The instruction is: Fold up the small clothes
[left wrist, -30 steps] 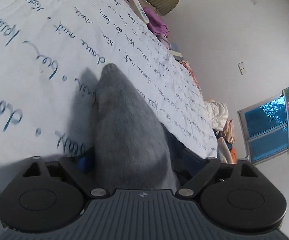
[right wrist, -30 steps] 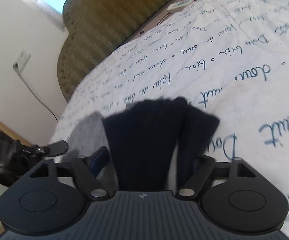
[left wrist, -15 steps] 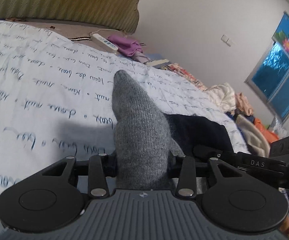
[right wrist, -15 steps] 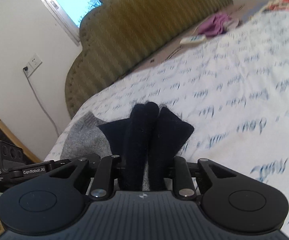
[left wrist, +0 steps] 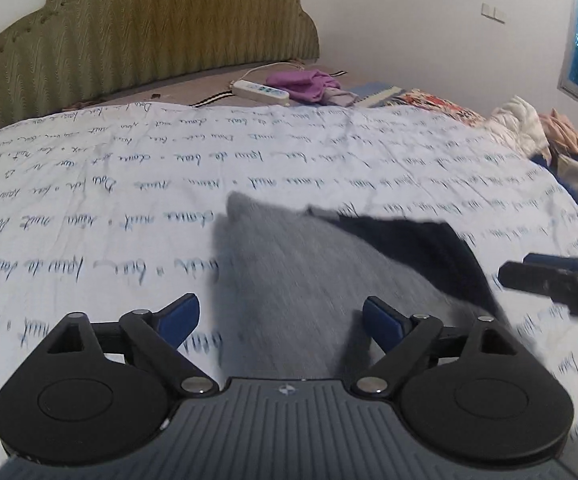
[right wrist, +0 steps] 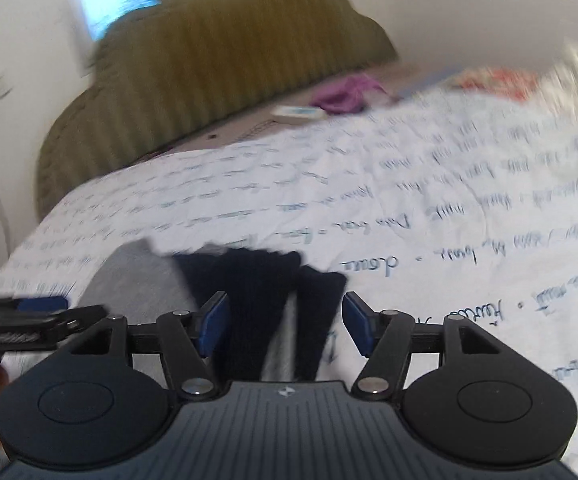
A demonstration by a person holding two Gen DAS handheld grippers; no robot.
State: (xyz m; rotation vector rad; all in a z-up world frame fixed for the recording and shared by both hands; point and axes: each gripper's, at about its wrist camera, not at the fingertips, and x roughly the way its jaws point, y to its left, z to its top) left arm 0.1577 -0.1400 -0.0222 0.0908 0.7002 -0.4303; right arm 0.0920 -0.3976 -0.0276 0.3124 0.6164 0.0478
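A grey knitted garment [left wrist: 289, 292] with a dark navy part [left wrist: 413, 240] lies on the white bedsheet with blue script [left wrist: 89, 200]. My left gripper [left wrist: 281, 316] is open, its blue pads on either side of the grey cloth, which lies loose between them. My right gripper [right wrist: 285, 320] is open over the navy part [right wrist: 257, 288], with the grey part [right wrist: 137, 276] to its left. The right gripper also shows at the right edge of the left wrist view [left wrist: 561, 280], and the left gripper at the left edge of the right wrist view [right wrist: 29, 328].
An olive padded headboard [left wrist: 149, 28] stands at the far end. A white power strip [left wrist: 261, 90] and a purple cloth [left wrist: 309, 84] lie near it. A pile of clothes [left wrist: 549, 140] sits at the bed's right side. The right wrist view is motion-blurred.
Both grippers have opened and let go of the garment, which now lies flat on the sheet. Both views have swung level toward the headboard.
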